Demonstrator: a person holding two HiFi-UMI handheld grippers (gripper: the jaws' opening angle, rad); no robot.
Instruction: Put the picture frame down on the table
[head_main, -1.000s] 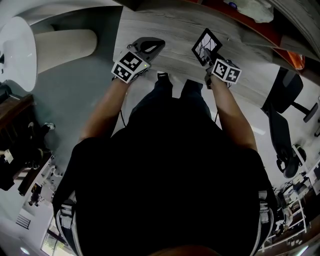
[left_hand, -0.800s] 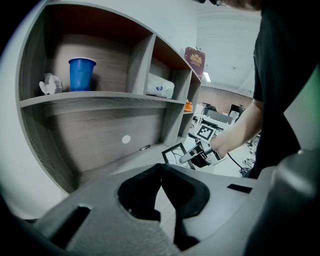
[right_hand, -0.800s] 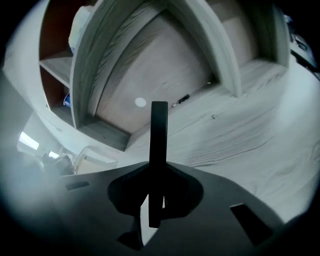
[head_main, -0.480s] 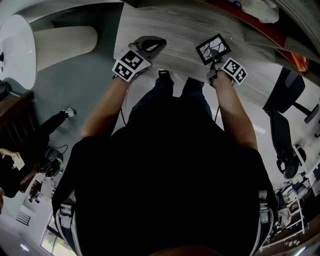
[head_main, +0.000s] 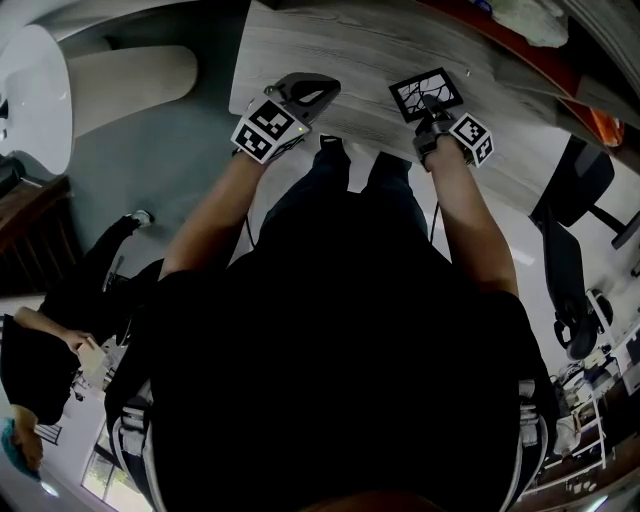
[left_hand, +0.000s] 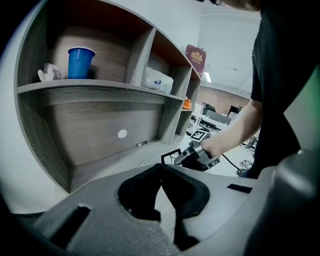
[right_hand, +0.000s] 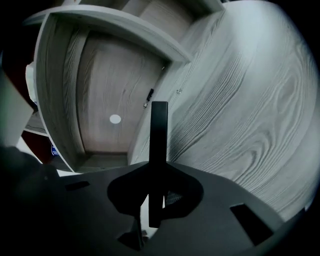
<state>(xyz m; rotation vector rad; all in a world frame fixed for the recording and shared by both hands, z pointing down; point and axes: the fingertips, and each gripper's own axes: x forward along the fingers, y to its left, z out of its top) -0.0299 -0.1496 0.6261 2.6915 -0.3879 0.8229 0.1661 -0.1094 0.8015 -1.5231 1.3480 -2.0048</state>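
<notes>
The picture frame, black-edged with a cracked-pattern picture, lies almost flat just over the grey wood table; I cannot tell whether it touches. My right gripper is shut on its near edge. In the right gripper view the frame shows edge-on as a black bar clamped in the gripper. The left gripper view shows the frame low over the tabletop. My left gripper hovers over the table's near left part, shut with its tips together and holding nothing.
A shelf unit at the table's back holds a blue cup and a white bag. A small pen lies near the back wall. An office chair stands at the right, and a bystander at the lower left.
The right gripper rolled and sank, turning the frame from tilted upright to nearly flat over the table. The left gripper stayed put. A bystander came into view at the lower left.
</notes>
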